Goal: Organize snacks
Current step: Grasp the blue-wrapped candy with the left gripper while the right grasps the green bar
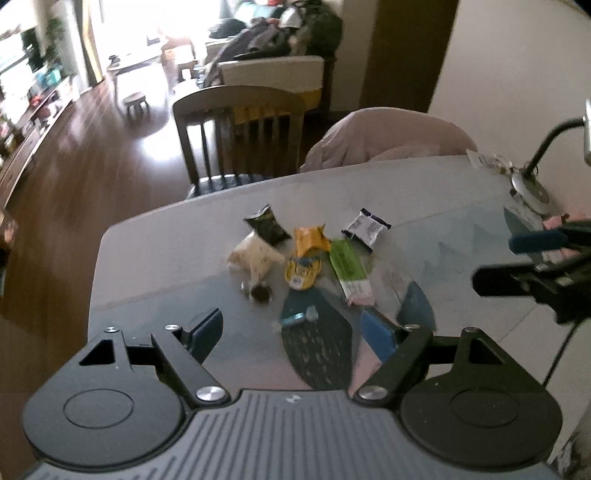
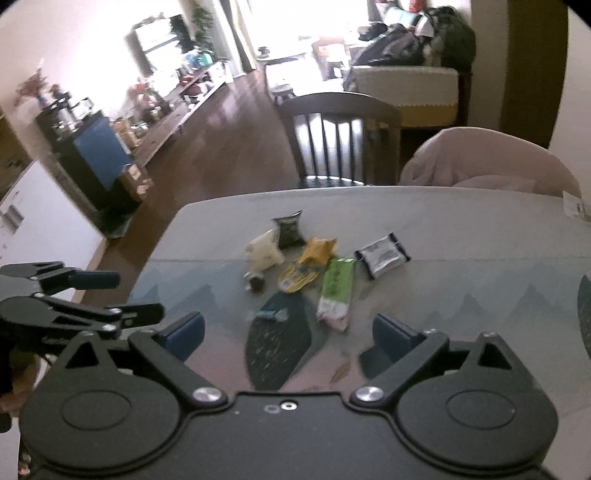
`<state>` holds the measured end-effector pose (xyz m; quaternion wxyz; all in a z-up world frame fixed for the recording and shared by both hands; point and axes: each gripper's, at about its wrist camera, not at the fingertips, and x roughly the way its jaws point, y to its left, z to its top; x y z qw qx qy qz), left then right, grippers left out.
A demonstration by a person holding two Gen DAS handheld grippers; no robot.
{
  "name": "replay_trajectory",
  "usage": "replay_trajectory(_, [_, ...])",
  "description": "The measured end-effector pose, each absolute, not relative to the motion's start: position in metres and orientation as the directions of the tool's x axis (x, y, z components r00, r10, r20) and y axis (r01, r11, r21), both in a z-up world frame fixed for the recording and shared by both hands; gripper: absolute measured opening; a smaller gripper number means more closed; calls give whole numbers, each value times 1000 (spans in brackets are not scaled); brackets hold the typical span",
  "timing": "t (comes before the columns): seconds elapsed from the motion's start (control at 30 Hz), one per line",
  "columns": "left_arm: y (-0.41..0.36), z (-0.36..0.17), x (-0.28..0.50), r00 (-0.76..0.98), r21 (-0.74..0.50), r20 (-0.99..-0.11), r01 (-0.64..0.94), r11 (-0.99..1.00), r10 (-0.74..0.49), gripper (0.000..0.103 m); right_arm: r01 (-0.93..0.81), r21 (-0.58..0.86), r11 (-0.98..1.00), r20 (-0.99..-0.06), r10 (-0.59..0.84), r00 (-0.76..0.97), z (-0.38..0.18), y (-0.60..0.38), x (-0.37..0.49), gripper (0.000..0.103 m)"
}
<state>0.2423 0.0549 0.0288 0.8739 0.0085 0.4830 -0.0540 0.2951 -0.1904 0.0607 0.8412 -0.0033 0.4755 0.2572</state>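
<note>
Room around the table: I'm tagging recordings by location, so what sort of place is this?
Most likely a home's open dining and living area: a wooden dining chair at the table, a cluttered sofa behind, and a television along the wall.

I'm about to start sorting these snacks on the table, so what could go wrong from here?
1. The white bag, dark bag and yellow packet overlap, so a grab at one may drag its neighbours.
2. The small candy lies flat and may slip from the open left gripper or right gripper.
3. The lamp stands near the table's right side, where a wide sweep could bump it.
</note>
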Motion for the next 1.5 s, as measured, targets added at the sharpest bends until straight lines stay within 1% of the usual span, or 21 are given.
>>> replay_trajectory(0.17, [52, 13, 282, 487, -17, -868, 170, 985, -99, 82, -411, 224, 884, -836, 391, 386, 35, -176, 338, 98])
replay_trajectory(0.3, [45, -15, 308, 435, 8, -895, 232, 973, -97, 82, -401, 213, 891, -870, 360, 338, 4, -162, 367, 98])
replay_trajectory(0.4, [38, -39, 322, 397, 48, -916, 261, 964, -62, 82, -392, 204, 897, -892, 335, 302, -23, -153, 385, 96])
replay_trajectory(0.47, [36, -54, 329, 368, 50, -928, 287, 957, -62, 82, -382, 203, 902, -905, 322, 278, -39, -148, 392, 95])
replay_trajectory(0.67, [25, -99, 342, 293, 69, -955, 376, 924, -48, 82, -349, 210, 913, -930, 297, 216, -83, -141, 415, 91])
replay_trajectory(0.8, [27, -121, 351, 264, 73, -964, 388, 919, -35, 81, -337, 206, 919, -941, 280, 190, -105, -134, 423, 86])
replay_trajectory(0.83, [28, -124, 353, 259, 68, -965, 390, 918, -38, 78, -339, 200, 919, -943, 275, 188, -109, -132, 425, 85])
replay_trajectory(0.87, [29, -127, 355, 247, 57, -968, 396, 917, -47, 73, -341, 197, 919, -945, 270, 184, -113, -129, 425, 84])
replay_trajectory(0.9, [29, -131, 356, 231, 41, -971, 408, 912, -60, 71, -343, 194, 919, -947, 267, 180, -116, -127, 426, 83])
replay_trajectory(0.93, [28, -135, 356, 222, 35, -973, 426, 904, -67, 67, -345, 191, 919, -948, 263, 178, -120, -125, 427, 81])
replay_trajectory(1.0, [23, -142, 355, 206, 42, -977, 459, 887, -60, 64, -355, 186, 916, -951, 259, 169, -126, -120, 427, 75])
replay_trajectory(1.07, [20, -149, 356, 185, 43, -981, 480, 876, -53, 52, -369, 185, 911, -953, 258, 160, -130, -116, 427, 73])
replay_trajectory(1.13, [17, -157, 357, 169, 45, -985, 501, 864, -47, 50, -384, 184, 905, -954, 259, 151, -133, -113, 427, 72])
replay_trajectory(1.23, [14, -163, 358, 154, 47, -987, 522, 852, -40, 39, -397, 182, 900, -957, 255, 140, -138, -110, 428, 65])
replay_trajectory(1.27, [13, -164, 358, 152, 48, -988, 530, 847, -40, 37, -401, 179, 898, -957, 254, 140, -138, -110, 430, 62])
replay_trajectory(1.3, [12, -165, 359, 151, 49, -988, 535, 843, -39, 37, -404, 173, 898, -958, 249, 143, -138, -109, 430, 61])
replay_trajectory(1.33, [10, -166, 359, 148, 51, -988, 538, 841, -36, 35, -407, 167, 898, -959, 245, 146, -138, -109, 431, 60])
replay_trajectory(1.37, [9, -169, 360, 143, 54, -989, 539, 841, -28, 30, -410, 164, 897, -959, 242, 146, -139, -109, 431, 58])
replay_trajectory(1.4, [8, -171, 360, 137, 59, -990, 539, 841, -19, 28, -414, 155, 897, -959, 237, 153, -139, -109, 431, 56])
replay_trajectory(1.47, [7, -175, 359, 135, 65, -991, 546, 835, -10, 20, -426, 139, 894, -960, 227, 162, -138, -108, 430, 54])
replay_trajectory(1.5, [6, -176, 359, 138, 70, -990, 549, 833, -8, 19, -432, 131, 892, -961, 222, 166, -138, -108, 430, 52])
